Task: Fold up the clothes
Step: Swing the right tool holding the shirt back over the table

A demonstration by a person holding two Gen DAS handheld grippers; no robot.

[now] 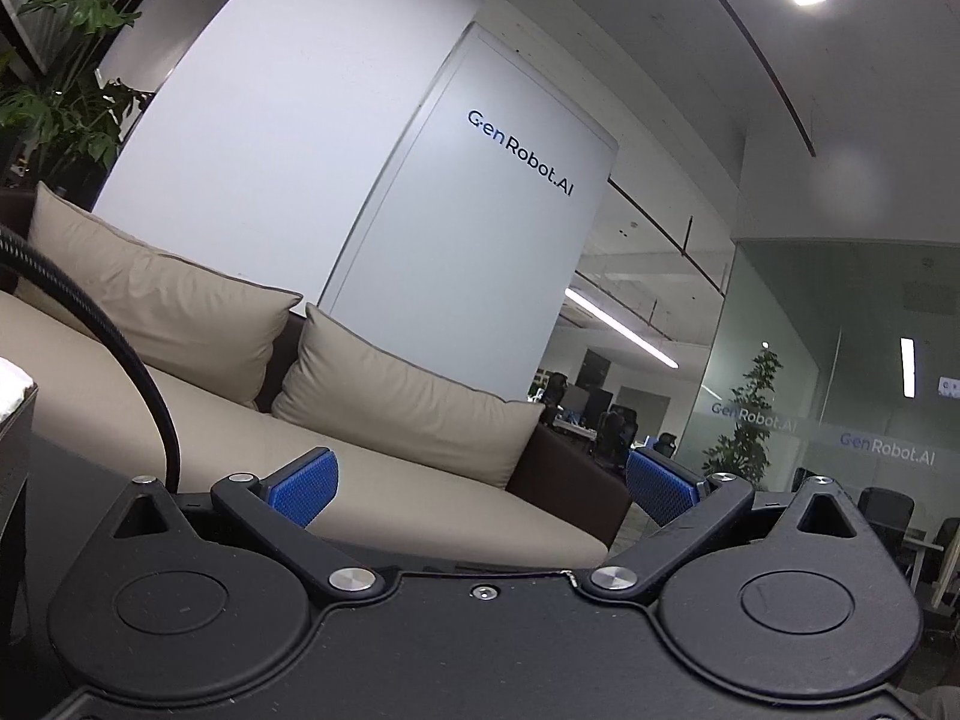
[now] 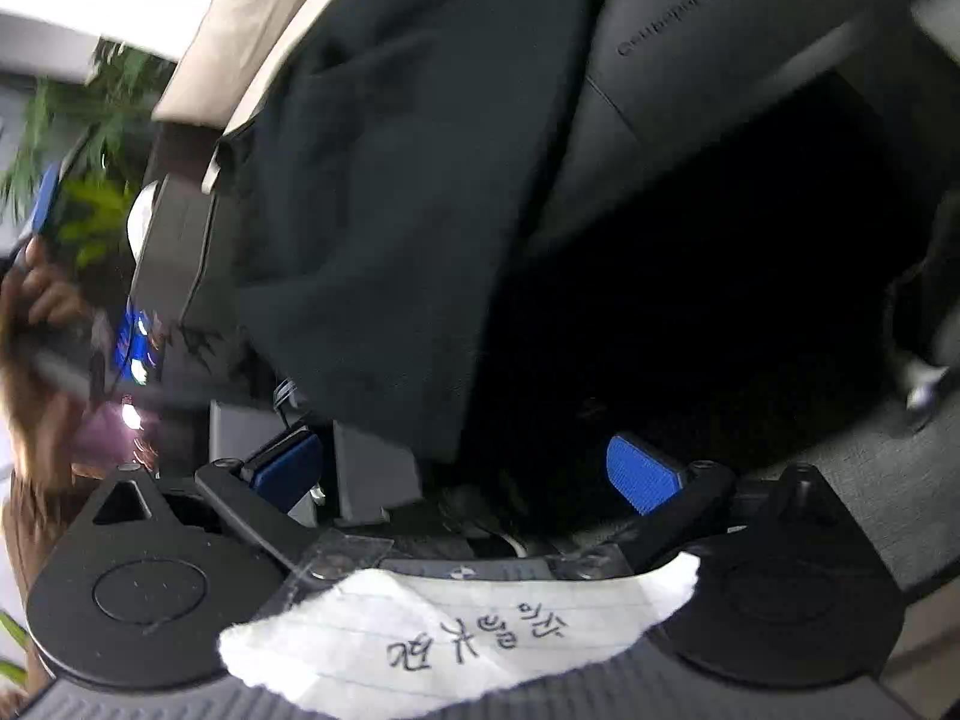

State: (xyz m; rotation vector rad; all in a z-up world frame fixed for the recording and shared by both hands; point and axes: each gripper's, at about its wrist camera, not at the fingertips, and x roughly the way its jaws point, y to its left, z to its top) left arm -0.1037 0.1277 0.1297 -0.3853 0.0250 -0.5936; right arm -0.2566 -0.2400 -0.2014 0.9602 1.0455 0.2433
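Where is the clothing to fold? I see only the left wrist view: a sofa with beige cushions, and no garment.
Observer: The right wrist view shows a dark garment ahead of the right gripper, draped over a beige cushion.
Operator: Does the right gripper hold it?
Observer: No. Its jaws stand open, and no cloth is visibly pinched between the blue pads.
Operator: Does my left gripper appear there?
Observer: Yes, blurred at the left edge, held in a hand, apart from the garment.
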